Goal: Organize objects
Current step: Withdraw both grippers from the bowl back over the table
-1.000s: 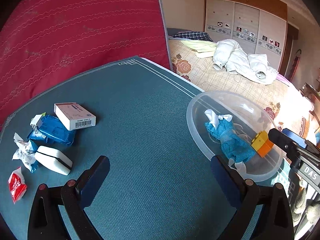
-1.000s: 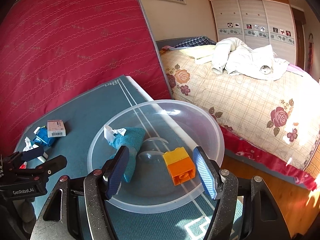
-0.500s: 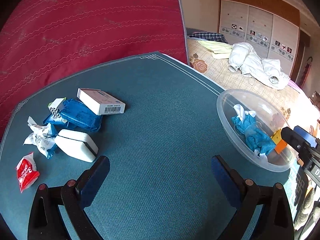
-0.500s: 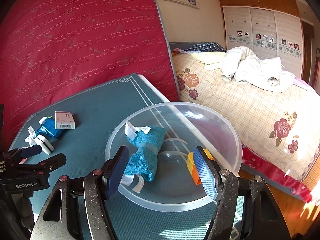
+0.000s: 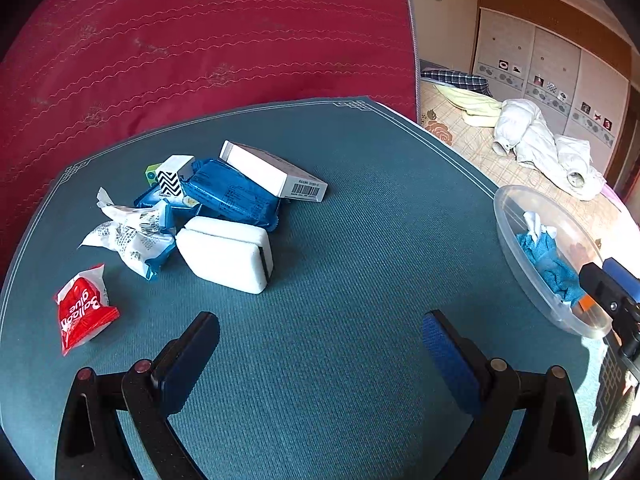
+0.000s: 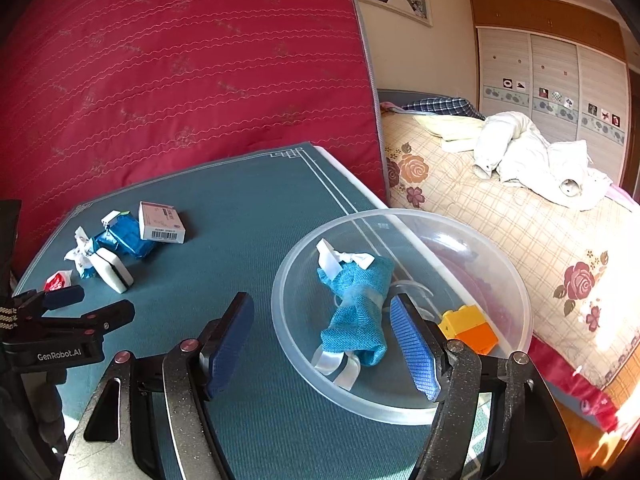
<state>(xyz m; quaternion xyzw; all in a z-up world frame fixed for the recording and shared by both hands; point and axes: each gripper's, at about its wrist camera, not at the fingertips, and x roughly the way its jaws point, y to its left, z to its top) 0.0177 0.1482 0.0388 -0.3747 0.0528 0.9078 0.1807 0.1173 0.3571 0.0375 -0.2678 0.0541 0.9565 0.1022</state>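
Left hand-held gripper (image 5: 320,346) jaws wide apart, nothing between them, hovering over bare teal table (image 5: 360,240) just short of the item pile. Right hand-held gripper (image 6: 322,344) also spread apart and empty, its right finger over the near rim of the clear plastic bowl (image 6: 516,280), left finger outside the bowl over the table. In the bowl: blue cloth pouch (image 6: 360,312) with white ribbon ties, lying roughly mid-bowl, and a yellow-orange toy brick (image 6: 470,326) to its right, partly hidden behind the right finger. Bowl sits at the table's right edge, next to the bed. Loose pile at the table's left, well apart from the bowl: white sponge block (image 5: 226,254) with dark strip nearest the left gripper, touching a blue wrapped pack (image 5: 232,194) behind it; white barcode box (image 5: 276,174) leaning on the blue pack; small black-white zigzag box (image 5: 172,176) at the pile's far left with a green bit behind it; crumpled white-blue wrapper (image 5: 132,236) left of the sponge; red "Balloon glue" packet (image 5: 84,312) lying apart from the pile, closest to the left edge. Red quilted mattress (image 5: 200,40) stands upright behind the table. Bed (image 6: 500,220) with floral cover and white jacket (image 6: 520,152) to the right.
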